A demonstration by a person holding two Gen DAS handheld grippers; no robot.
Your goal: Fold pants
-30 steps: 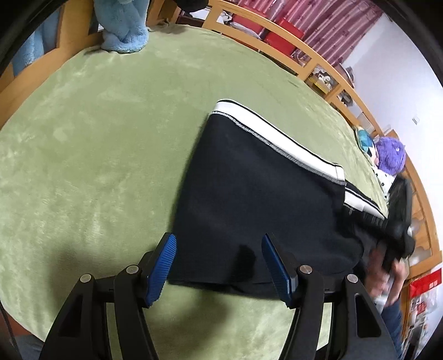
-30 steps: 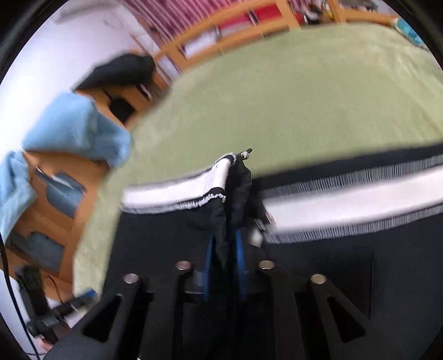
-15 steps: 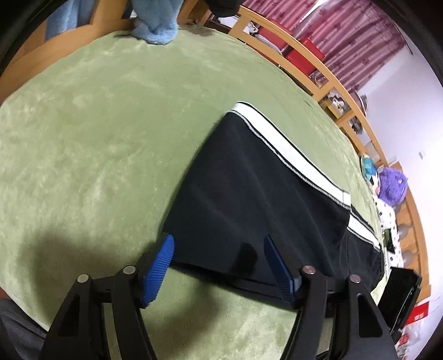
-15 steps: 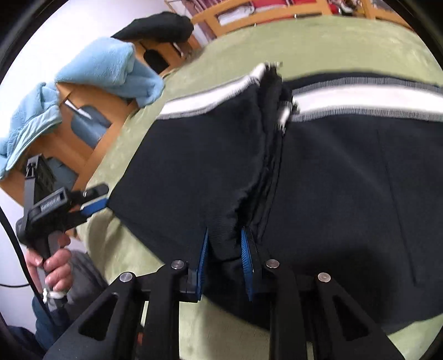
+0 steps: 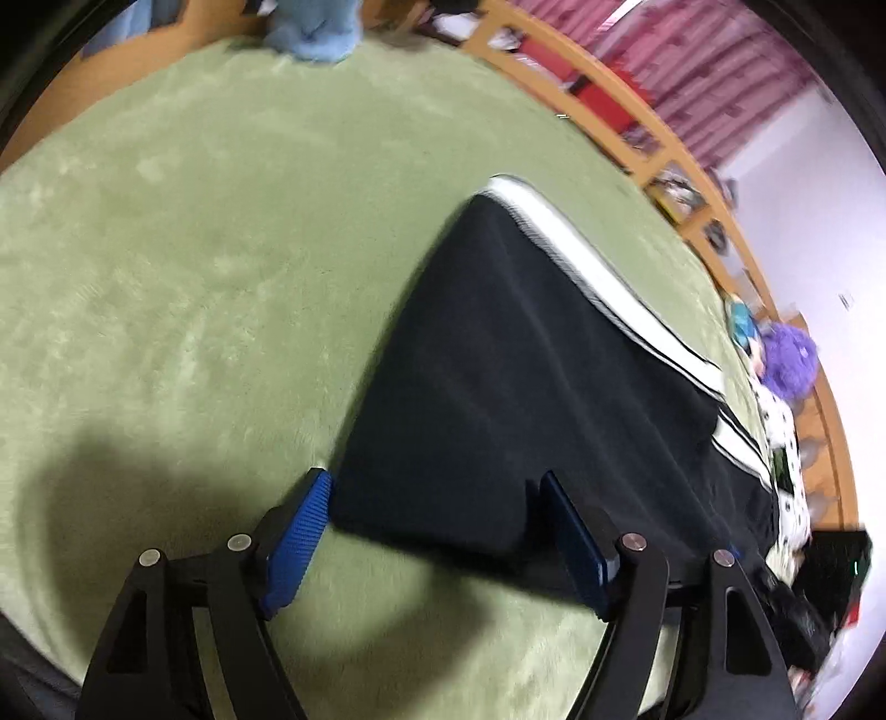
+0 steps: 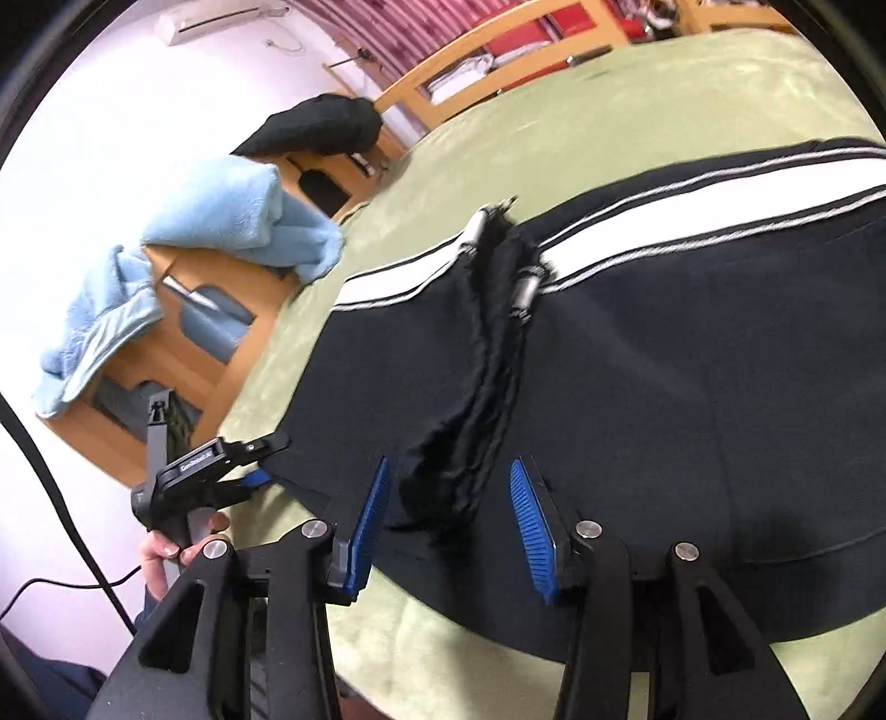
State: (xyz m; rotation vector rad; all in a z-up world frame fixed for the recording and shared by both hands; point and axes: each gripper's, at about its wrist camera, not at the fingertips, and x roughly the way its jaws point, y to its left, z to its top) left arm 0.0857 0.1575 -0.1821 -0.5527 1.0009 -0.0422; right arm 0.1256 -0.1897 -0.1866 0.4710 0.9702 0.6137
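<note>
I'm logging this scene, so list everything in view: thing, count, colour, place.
pants: one, black with white side stripe, flat on the blanket
blanket: one, green, covering the surface
towels: at least two, light blue, on the wooden furniture
dark garment: one, black, on the wooden rail
plush toy: one, purple, far edge
left tongs: open, at the pants' near edge
right tongs: just opened, bunched fabric lying loose between them
hand: one, holding the left tongs

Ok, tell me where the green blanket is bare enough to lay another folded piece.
Free: the wide green blanket left of the black pants, up to the blue towel. Crowded: the right side, with pants, purple plush toy and wooden rail.
</note>
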